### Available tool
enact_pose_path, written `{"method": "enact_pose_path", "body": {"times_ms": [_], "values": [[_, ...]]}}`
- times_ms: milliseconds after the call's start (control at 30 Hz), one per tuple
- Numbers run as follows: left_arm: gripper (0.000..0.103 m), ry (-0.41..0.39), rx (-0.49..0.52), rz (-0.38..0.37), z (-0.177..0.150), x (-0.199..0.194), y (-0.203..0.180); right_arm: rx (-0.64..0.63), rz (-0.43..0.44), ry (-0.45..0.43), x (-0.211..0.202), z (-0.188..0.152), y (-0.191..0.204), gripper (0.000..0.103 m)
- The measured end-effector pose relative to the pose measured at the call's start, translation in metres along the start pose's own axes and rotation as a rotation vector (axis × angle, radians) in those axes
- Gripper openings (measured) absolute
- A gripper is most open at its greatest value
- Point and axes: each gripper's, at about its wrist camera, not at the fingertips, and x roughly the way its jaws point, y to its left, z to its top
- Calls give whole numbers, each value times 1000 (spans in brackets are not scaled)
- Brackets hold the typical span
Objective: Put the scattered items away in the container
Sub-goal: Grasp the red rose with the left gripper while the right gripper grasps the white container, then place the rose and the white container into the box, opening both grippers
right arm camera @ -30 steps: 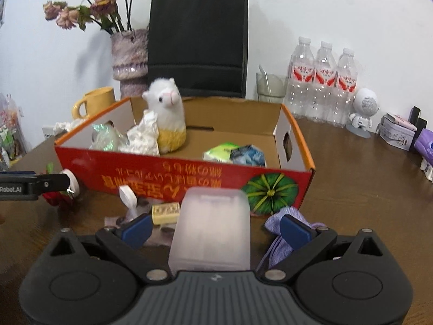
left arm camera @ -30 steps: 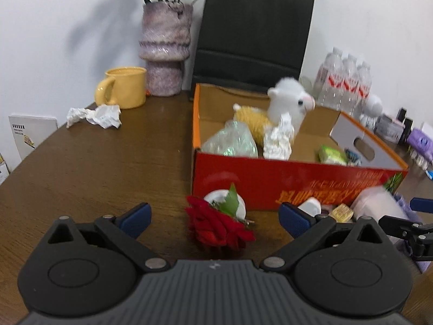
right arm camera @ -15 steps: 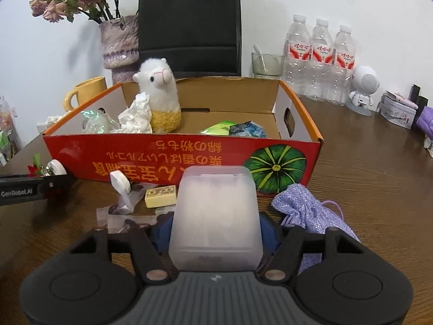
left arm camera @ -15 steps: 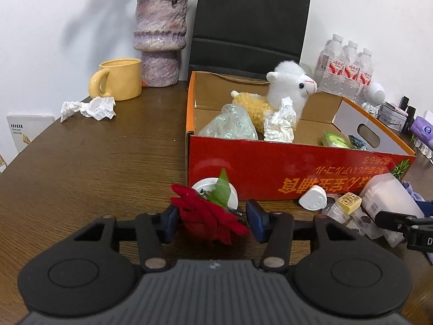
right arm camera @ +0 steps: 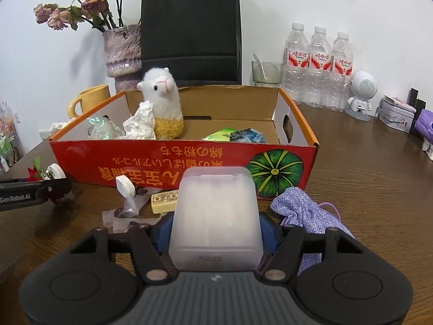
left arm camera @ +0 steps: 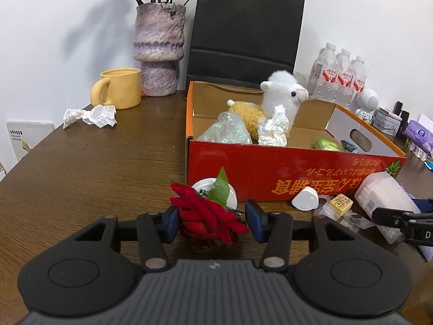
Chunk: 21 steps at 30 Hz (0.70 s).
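My left gripper (left arm camera: 212,222) is shut on a red fabric rose (left arm camera: 208,215) with a green leaf, in front of the red cardboard box (left arm camera: 284,168). My right gripper (right arm camera: 215,230) is shut on a frosted plastic box (right arm camera: 216,216), which also shows in the left wrist view (left arm camera: 384,200). The cardboard box (right arm camera: 176,159) holds a plush alpaca (right arm camera: 163,103), crumpled paper (right arm camera: 139,123), a clear bag and snack packets. On the table lie a white cap (right arm camera: 125,185), a yellow tile (right arm camera: 163,199), clear wrappers and a purple pouch (right arm camera: 305,211).
A yellow mug (left arm camera: 119,88), a vase (left arm camera: 159,51) and crumpled tissue (left arm camera: 90,115) stand at the back left. A black bag (left arm camera: 246,29) is behind the box. Water bottles (right arm camera: 319,65), a white speaker figure (right arm camera: 361,94) and tins are at the right.
Both grippers have gone from open to shut, the left on the rose, the right on the frosted box. Both views have risen a little.
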Motion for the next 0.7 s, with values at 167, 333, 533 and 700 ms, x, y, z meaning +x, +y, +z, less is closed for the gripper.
{"method": "enact_pose_path", "body": {"times_ms": [167,333,533,700], "values": [[51,-25,-2,-30,-2,-13,-4,1,14,-18,-8,-1,2,63],[51,-81,-34,-118,0,-40,-8,-3,34,-60,-26,0,5,63],[51,-140,-14,-190,27,-56,-23,0,70,-130,-46,19,5,63],[51,-194,42,-192,65,-49,-38,-11,91,-174,-48,52,-3,63]]}}
